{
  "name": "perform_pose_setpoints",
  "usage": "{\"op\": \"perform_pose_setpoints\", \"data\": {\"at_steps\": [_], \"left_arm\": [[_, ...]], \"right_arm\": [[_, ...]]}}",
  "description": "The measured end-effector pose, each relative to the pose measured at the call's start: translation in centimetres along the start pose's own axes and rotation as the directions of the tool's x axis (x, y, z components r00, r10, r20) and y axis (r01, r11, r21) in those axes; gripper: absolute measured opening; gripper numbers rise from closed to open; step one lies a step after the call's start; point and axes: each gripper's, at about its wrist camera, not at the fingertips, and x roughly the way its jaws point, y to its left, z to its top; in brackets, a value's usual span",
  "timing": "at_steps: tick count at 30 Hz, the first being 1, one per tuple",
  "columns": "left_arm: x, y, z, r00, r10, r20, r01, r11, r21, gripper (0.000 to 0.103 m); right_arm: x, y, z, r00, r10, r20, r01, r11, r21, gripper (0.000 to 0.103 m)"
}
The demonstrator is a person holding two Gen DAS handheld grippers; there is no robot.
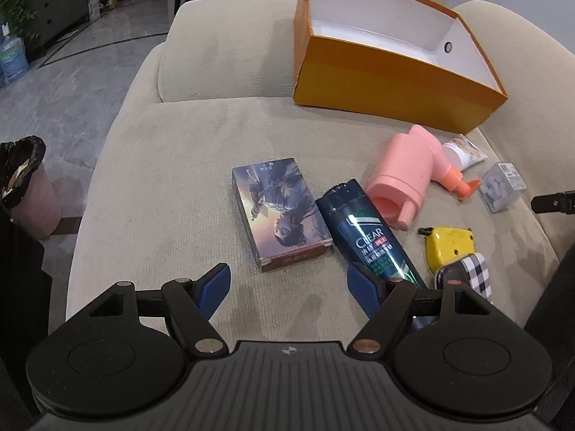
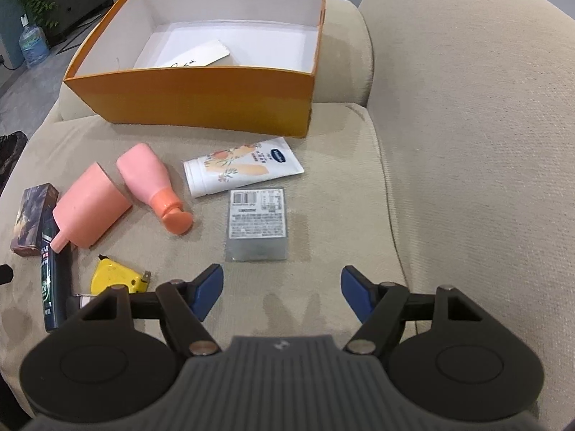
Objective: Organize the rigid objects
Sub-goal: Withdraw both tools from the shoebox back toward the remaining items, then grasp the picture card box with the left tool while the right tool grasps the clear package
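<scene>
1. A beige sofa (image 2: 449, 143) serves as the work surface; an open orange box (image 2: 201, 97) sits at the back of the seat.
2. A picture box (image 1: 280, 212), a dark shampoo bottle (image 1: 370, 237), a pink cup (image 2: 90, 212), a pink bottle (image 2: 151, 183), a white tube (image 2: 240, 167), a clear box (image 2: 257, 224) and a yellow tape measure (image 2: 116, 274) lie on the cushion in front of the orange box.
3. The left gripper (image 1: 289, 285) is released, jaws spread, just short of the picture box.
4. The right gripper (image 2: 282, 289) is released, nothing between its jaws, near the clear box.
</scene>
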Motion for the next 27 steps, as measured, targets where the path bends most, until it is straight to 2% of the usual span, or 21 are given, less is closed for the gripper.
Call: {"op": "perform_pose_setpoints", "data": {"at_steps": [11, 17, 20, 27], "left_arm": [[4.0, 0.1, 1.2, 1.0, 0.025, 0.014, -0.025, 0.999, -0.049, 0.09], [4.5, 0.1, 1.0, 0.999, 0.043, 0.03, -0.042, 0.999, -0.027, 0.093], [4.3, 0.1, 0.9, 0.998, 0.05, 0.042, -0.049, 0.999, -0.019, 0.089], [4.4, 0.3, 0.6, 0.99, 0.126, 0.063, -0.127, 0.992, 0.012, 0.084]], "right_arm": [[0.9, 0.8, 0.7, 1.0, -0.002, -0.005, 0.002, 1.0, -0.023, 0.073], [1.5, 0.6, 0.7, 1.0, -0.009, -0.017, 0.009, 1.0, -0.018, 0.073], [1.7, 0.7, 0.8, 1.0, -0.006, -0.017, 0.005, 1.0, -0.02, 0.073], [2.0, 1.1, 1.7, 1.0, 0.004, 0.006, -0.004, 1.0, -0.028, 0.073]]}}
